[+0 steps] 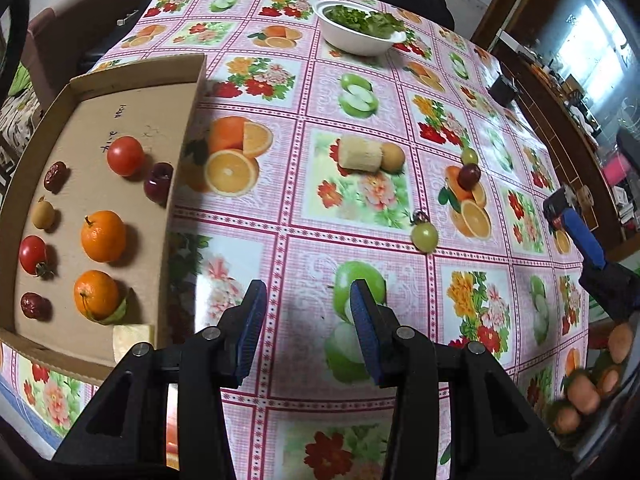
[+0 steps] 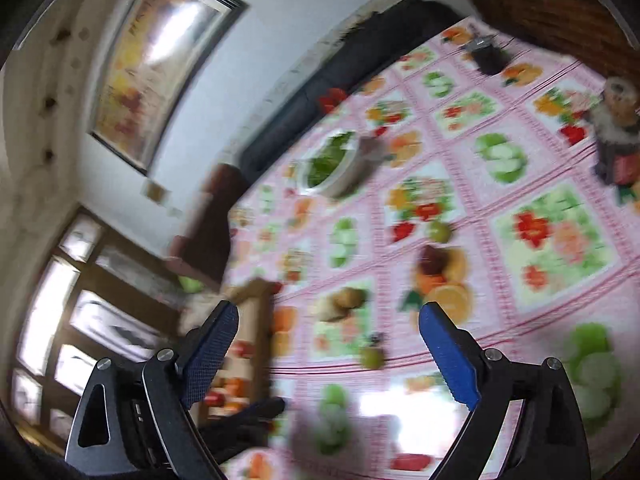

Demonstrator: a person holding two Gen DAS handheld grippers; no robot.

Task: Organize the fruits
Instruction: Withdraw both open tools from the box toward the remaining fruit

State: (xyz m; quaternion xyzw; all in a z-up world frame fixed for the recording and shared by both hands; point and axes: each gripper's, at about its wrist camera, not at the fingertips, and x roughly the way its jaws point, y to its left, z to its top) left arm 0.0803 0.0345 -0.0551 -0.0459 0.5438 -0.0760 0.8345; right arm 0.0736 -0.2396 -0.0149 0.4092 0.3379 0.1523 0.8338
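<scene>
Left gripper: my left gripper (image 1: 308,312) hangs half-parted over the tabletop (image 1: 280,92), nothing between its pads.
Right gripper: my right gripper (image 2: 328,344) has its jaws spread wide and empty; its view is smeared with blur.
Sorted fruit: the cardboard tray (image 1: 188,120) at the left holds a tomato (image 1: 125,156), two oranges (image 1: 103,236), dried dates and smaller fruit.
Loose fruit: a green grape (image 1: 425,235) lies nearest me, a dark plum (image 1: 469,176) and a second green fruit (image 1: 469,156) beyond, and a corn piece (image 1: 360,155) beside a brown fruit (image 1: 392,156).
Risk, rolling: round fruit may skitter off if one pad nudges it first.
Risk, pattern: printed fruit could fool my aim.
Risk, tray wall: a low carry may clip it.
</scene>
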